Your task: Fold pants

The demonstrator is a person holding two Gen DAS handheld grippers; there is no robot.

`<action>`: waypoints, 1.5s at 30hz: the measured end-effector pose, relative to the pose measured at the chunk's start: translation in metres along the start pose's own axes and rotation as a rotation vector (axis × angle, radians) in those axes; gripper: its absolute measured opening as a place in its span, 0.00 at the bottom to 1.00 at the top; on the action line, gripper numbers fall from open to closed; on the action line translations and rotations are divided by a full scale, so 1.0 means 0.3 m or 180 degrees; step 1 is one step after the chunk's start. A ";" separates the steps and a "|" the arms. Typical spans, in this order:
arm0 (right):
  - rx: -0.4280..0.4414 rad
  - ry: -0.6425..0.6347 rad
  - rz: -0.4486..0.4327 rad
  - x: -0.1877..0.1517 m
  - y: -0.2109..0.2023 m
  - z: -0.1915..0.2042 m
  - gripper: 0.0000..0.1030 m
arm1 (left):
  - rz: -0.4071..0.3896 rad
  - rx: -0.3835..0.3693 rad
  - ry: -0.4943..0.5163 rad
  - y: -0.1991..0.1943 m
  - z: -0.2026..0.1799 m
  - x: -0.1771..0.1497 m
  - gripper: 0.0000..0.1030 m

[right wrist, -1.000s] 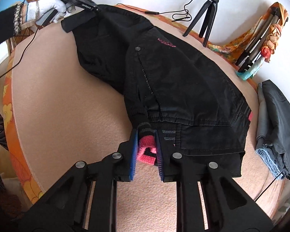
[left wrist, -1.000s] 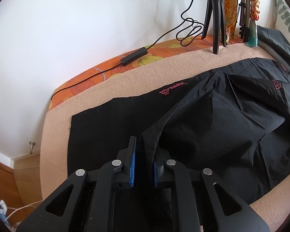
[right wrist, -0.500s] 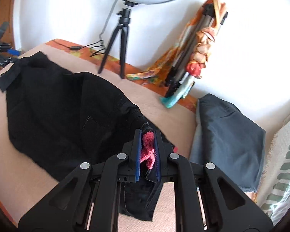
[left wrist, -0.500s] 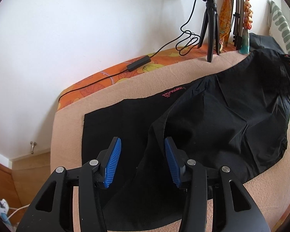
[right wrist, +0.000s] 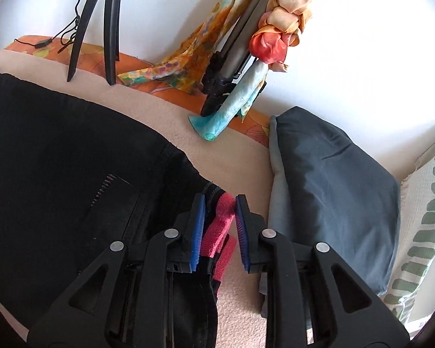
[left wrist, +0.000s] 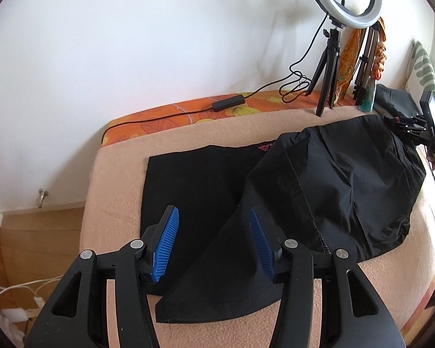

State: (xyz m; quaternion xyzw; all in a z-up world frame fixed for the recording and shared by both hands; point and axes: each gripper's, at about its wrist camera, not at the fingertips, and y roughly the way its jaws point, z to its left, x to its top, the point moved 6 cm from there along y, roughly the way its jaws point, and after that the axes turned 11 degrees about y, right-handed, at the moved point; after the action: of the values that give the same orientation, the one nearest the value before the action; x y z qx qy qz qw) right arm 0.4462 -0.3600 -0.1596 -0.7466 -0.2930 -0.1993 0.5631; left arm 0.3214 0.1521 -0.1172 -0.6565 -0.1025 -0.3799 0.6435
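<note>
Opening just now: left claw (left wrist: 211, 243) released pants (left wrist: 348, 179) hem | right claw (right wrist: 217, 226) loosened off waistband

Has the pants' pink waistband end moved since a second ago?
Yes. The pink waistband end was carried across the bed toward the folded grey garment and lies beside it, between the just-opening right gripper.

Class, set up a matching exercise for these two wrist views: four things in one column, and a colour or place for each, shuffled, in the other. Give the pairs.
Things
1. black fabric pants
2. round ring light on a small tripod
3. ribbed finger pads
4. folded grey-blue cloth

Descriptions
A. blue
B. lies beside the green-striped white pillow
C. stands by the white wall
D. spread on the beige blanket

Pairs: 1-D, 2-C, 3-A, 4-B
</note>
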 end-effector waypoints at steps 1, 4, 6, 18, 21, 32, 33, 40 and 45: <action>0.0032 0.0035 -0.0020 -0.002 -0.017 -0.003 0.39 | -0.0016 -0.0027 -0.0016 -0.009 -0.005 -0.013 0.48; 0.0057 0.0151 -0.0153 -0.006 -0.111 -0.010 0.62 | -0.0032 -0.0125 0.0052 -0.023 -0.054 -0.050 0.48; 0.0065 0.0228 -0.0251 -0.009 -0.189 -0.009 0.69 | -0.0033 -0.0177 0.0147 -0.031 -0.109 -0.072 0.48; 0.1013 0.0420 -0.0244 -0.265 -0.638 0.269 0.75 | 0.0070 -0.0566 0.0561 0.046 -0.437 -0.117 0.48; 0.1245 0.0569 -0.0247 -0.322 -0.689 0.323 0.75 | 0.0169 -0.0265 0.0750 0.086 -0.458 -0.119 0.48; 0.1415 0.0552 -0.0199 -0.363 -0.682 0.396 0.75 | 0.0105 -0.0115 0.0800 0.126 -0.406 -0.103 0.06; 0.1438 0.0558 -0.0196 -0.358 -0.680 0.392 0.75 | 0.0086 -0.0117 0.0810 0.117 -0.396 -0.094 0.06; 0.1564 0.0646 -0.0090 -0.358 -0.658 0.392 0.75 | -0.0075 0.0137 0.0667 0.048 -0.194 0.006 0.06; 0.1602 0.0708 -0.0057 -0.342 -0.648 0.405 0.75 | -0.0149 0.0198 0.0276 0.097 0.011 0.082 0.06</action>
State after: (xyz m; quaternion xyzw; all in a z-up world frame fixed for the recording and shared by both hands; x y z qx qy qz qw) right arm 0.2369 -0.2277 -0.1181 -0.5541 -0.2763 -0.2060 0.7578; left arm 0.3578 0.1421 -0.1237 -0.6165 -0.1016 -0.4196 0.6584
